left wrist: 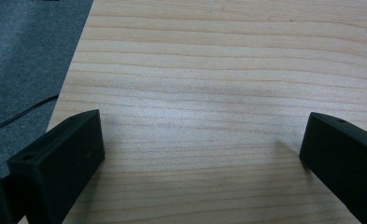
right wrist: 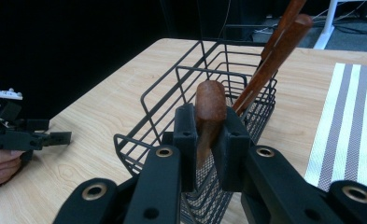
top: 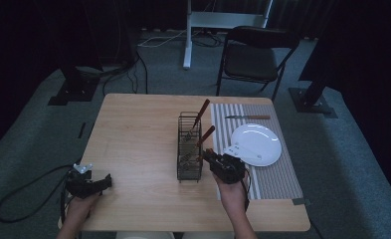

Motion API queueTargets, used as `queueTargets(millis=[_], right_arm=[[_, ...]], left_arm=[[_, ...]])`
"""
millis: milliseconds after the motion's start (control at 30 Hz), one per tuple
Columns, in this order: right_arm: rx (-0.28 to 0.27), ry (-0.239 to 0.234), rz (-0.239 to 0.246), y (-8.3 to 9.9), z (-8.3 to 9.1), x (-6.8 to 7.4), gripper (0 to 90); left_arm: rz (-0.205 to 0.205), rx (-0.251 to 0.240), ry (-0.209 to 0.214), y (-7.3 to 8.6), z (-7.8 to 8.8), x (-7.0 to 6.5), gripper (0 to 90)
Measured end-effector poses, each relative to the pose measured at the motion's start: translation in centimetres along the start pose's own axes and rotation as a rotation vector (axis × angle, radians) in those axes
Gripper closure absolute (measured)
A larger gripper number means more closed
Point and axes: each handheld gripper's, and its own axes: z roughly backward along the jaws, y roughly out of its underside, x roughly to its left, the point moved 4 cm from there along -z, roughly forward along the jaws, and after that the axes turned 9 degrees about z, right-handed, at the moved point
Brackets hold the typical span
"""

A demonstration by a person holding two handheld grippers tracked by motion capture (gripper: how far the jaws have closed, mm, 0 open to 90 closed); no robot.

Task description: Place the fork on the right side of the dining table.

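Right gripper first: jaws together and clamped on the rounded top of a reddish-brown wooden utensil handle, pads pressing it from both sides. Caught just above the near end of the long black wire basket, with the lower part of the utensil running down inside the wires and hidden there, so no telling what kind of utensil. In the high view, same grip at the basket's near right corner, right gripper reaching in from the side of the grey-and-white striped placemat.

Long axis of the held handle: close to upright, tilted slightly, pointing down into the basket. Probably best drawn out along that line, up and out over the rim, rather than dragged sideways against the wire. Beyond it, toward the basket's far end, two more brown wooden handles leaning up and away, close together, near enough to be knocked on the way up. Just beside on the right, on the placemat: a round white plate, with a wooden-handled table knife lying crosswise past it.

Left gripper: jaws wide apart, nothing but pale wooden table between them. Parked near the table's near left corner, well apart from the basket, so clearly the farther hand.
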Motion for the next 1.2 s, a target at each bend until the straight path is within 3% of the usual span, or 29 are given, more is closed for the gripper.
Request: queueTargets(millis=[133, 467, 767, 800, 833, 1067, 1200], right_arm=[[-0.007, -0.001, 0.011, -0.4, 0.2, 0.3, 81.0], [-0.079, 0.010, 0.063, -3.2, 3.5, 0.9, 81.1], [-0.187, 0.056, 0.099, -6.3, 9.0, 0.6, 81.0], [-0.187, 0.056, 0.099, -6.3, 9.0, 0.6, 81.0], [-0.202, 0.073, 0.100, -6.7, 10.3, 0.2, 81.0], [-0.207, 0.131, 0.070, -5.8, 12.6, -1.4, 81.0], [-0.166, 0.174, 0.014, -2.8, 13.1, -3.4, 81.0]], left_arm=[[0.000, 0.000, 0.000, 0.0, 0.0, 0.0, 0.2], [0.000, 0.000, 0.000, 0.0, 0.0, 0.0, 0.2], [0.000, 0.000, 0.000, 0.0, 0.0, 0.0, 0.2], [0.000, 0.000, 0.000, 0.0, 0.0, 0.0, 0.2], [0.000, -0.001, 0.000, 0.0, 0.0, 0.0, 0.3], [0.000, -0.001, 0.000, 0.0, 0.0, 0.0, 0.3], [0.000, 0.000, 0.000, 0.0, 0.0, 0.0, 0.2]])
